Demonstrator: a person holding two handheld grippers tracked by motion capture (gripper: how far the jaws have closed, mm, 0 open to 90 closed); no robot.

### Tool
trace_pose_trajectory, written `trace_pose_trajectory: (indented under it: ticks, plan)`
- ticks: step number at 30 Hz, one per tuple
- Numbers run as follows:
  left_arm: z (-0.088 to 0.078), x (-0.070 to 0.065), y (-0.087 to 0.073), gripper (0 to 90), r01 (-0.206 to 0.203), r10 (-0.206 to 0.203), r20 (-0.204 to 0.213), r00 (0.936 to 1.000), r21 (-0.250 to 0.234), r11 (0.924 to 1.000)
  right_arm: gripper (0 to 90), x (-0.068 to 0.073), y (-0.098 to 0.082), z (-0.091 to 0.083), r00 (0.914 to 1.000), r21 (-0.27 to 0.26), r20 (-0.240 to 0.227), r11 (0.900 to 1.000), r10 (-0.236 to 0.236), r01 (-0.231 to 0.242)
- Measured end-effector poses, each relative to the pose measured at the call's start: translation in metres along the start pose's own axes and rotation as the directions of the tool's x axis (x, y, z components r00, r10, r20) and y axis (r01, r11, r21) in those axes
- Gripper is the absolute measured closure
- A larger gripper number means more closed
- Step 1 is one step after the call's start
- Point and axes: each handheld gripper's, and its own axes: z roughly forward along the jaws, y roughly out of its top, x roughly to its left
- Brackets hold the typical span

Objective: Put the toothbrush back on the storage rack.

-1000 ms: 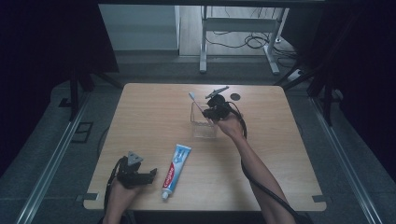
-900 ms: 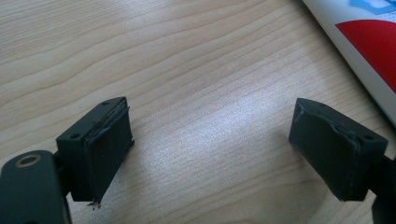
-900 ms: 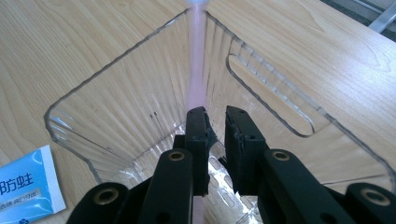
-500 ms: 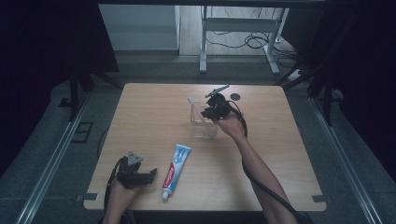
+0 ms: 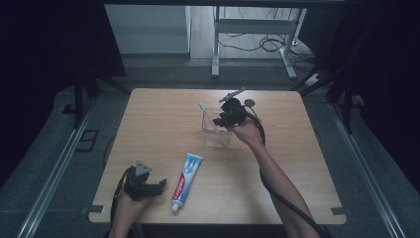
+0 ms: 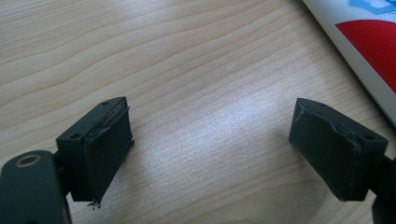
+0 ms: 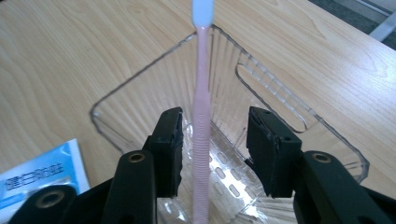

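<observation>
Your right gripper (image 7: 214,149) has parted, leaving the toothbrush (image 7: 201,116) leaning at the cup's (image 7: 299,126) 12 o'clock corner; left gripper (image 6: 210,154) idles apart.

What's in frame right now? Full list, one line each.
table: 1, light wood, centre of the high view.
clear container: 1, transparent, ribbed walls, far-centre of the table.
toothbrush: 1, pink handle with a white end, standing in the clear container, between the right tool's jaws.
toothpaste tube: 1, white, blue and red, lying flat near the table's front edge.
metal stand: 1, grey, on the floor beyond the table, cables beside it.
left tool: 1, black, jaws wide apart over bare wood, beside the toothpaste tube.
right tool: 1, black, jaws apart inside the clear container.
forearms: 2, entering from the bottom.
</observation>
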Motion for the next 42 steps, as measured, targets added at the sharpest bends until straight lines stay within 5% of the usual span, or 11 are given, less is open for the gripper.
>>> trace_pose_trajectory:
  ticks: [24, 42]
  plan:
    - [0.000, 0.000, 0.000, 13.0, 0.001, -0.001, 0.002, 1.0000, -0.001, 1.0000, 25.8, 0.011, -0.009, -0.029, 0.9998, -0.022, -0.020, 1.000, -0.008, 0.007]
    - [0.000, 0.000, 0.000, 13.0, 0.001, -0.001, 0.001, 1.0000, -0.001, 1.0000, 14.0, 0.020, -0.023, -0.050, 0.9996, -0.030, -0.015, 0.999, -0.025, 0.024]
